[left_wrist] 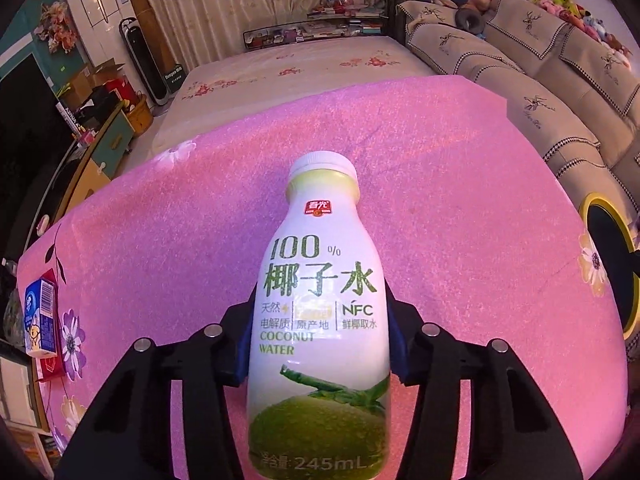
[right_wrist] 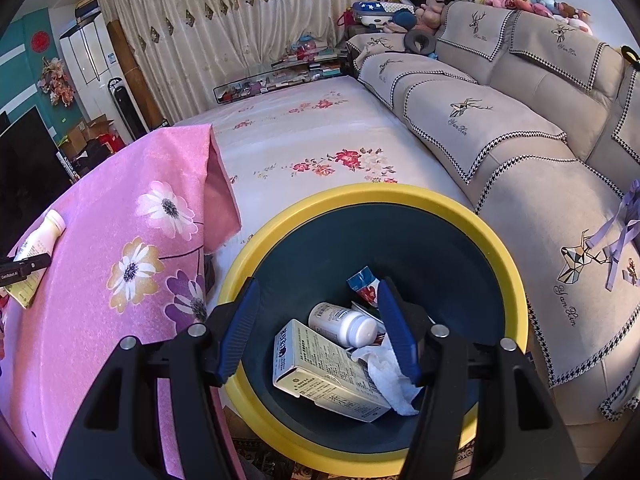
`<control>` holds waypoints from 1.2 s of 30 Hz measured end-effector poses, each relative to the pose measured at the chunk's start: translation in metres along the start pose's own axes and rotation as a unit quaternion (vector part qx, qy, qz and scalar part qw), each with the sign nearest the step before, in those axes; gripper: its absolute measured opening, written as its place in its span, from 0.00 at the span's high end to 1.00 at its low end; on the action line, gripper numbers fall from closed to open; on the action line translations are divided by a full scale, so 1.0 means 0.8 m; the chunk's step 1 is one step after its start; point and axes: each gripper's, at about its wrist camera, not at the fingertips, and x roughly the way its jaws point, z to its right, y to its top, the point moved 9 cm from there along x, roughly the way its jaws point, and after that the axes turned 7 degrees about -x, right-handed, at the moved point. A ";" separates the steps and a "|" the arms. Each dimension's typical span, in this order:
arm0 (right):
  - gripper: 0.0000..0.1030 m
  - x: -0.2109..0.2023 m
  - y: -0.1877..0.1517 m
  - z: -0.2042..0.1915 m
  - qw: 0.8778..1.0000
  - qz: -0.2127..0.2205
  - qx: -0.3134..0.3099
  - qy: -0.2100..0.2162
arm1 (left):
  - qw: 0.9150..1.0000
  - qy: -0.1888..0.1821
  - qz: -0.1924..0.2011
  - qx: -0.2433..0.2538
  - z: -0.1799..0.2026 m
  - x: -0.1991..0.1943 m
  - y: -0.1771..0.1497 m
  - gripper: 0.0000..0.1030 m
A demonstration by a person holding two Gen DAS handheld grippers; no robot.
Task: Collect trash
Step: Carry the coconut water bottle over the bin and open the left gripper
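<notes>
Trash here is spread over two places, the pink flowered cloth (left_wrist: 400, 184) and the bin. The cloth is the largest thing in the left wrist view, covering the worktop from edge to edge, with a pale flowered bed (left_wrist: 288, 68) beyond it and a beige sofa (left_wrist: 540, 92) along the right. The round bin (right_wrist: 508, 248), dark inside with a yellow rim, stands just right of the cloth's hanging edge, between the worktop and the sofa, and fills the near middle of the right wrist view. In it lie a cream carton (right_wrist: 320, 368), a white pill bottle (right_wrist: 344, 322), a crumpled white tissue (right_wrist: 388, 376) and a small red and blue wrapper (right_wrist: 366, 286).

The coconut water bottle (left_wrist: 320, 320), white with green print and a white cap, lies on the cloth with its cap pointing away. The left tool (left_wrist: 320, 312) has its blue pads against both sides of the bottle's body, pinching it; from the right wrist view the same bottle shows at the far left of the cloth. The right tool (right_wrist: 320, 332) hangs over the bin's mouth with its jaws spread and nothing between them. A small blue and white carton (left_wrist: 40, 320) stands at the cloth's left edge.
</notes>
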 end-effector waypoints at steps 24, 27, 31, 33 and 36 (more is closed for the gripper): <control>0.44 -0.064 -0.008 0.073 0.999 0.034 0.007 0.009 | 0.982 -0.144 0.047 0.112 0.360 -0.128 -0.059 0.50; 0.44 -0.077 -0.008 0.097 0.999 0.043 0.014 0.003 | 0.979 -0.165 0.023 0.119 0.422 -0.114 -0.064 0.50; 0.43 -0.094 -0.010 0.134 0.998 0.054 0.031 -0.004 | 0.976 -0.175 -0.012 0.126 0.498 -0.077 -0.069 0.50; 0.43 -0.101 -0.012 0.151 0.997 0.058 0.040 -0.007 | 0.976 -0.171 -0.027 0.128 0.523 -0.058 -0.073 0.50; 0.43 -0.110 -0.015 0.170 0.997 0.064 0.049 -0.010 | 0.977 -0.166 -0.049 0.128 0.558 -0.025 -0.078 0.50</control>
